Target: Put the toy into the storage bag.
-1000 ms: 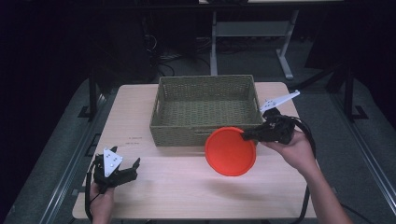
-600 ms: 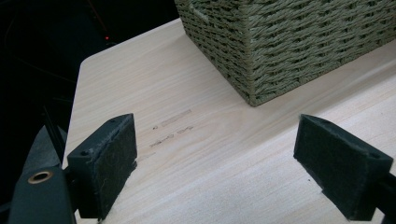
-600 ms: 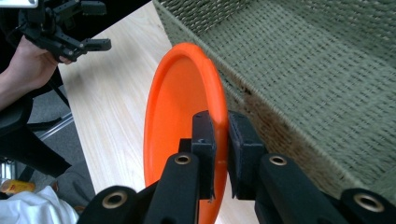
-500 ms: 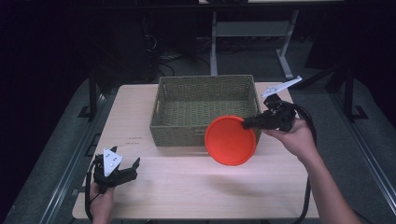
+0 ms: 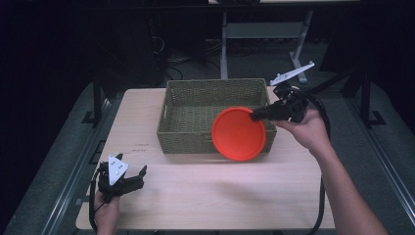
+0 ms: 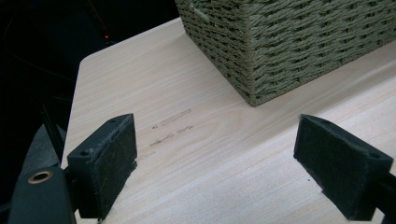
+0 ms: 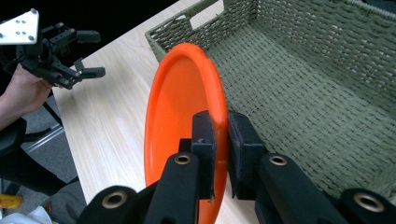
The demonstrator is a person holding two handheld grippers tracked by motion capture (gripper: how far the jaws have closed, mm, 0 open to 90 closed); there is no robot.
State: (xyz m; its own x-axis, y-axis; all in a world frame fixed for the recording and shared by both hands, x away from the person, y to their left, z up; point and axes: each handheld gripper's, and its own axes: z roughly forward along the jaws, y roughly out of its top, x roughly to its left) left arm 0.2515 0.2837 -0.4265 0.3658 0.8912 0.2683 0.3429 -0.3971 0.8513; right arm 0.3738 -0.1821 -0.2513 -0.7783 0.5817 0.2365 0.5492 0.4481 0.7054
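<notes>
Gripping the orange plate [image 5: 239, 133] by its rim in the clenched right claw [image 5: 259, 115], holding it tilted on edge above the front right corner of the woven basket [image 5: 195, 105]. Resting the left claw [image 5: 134, 178] on the desk [image 5: 205, 196] near its front left corner, jaws spread wide with nothing between them.

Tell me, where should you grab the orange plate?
By its thin rim. The orange plate stands on edge, so the right gripper comes from the side and pinches the raised lip, one pad on each face. That is probably best.
</notes>
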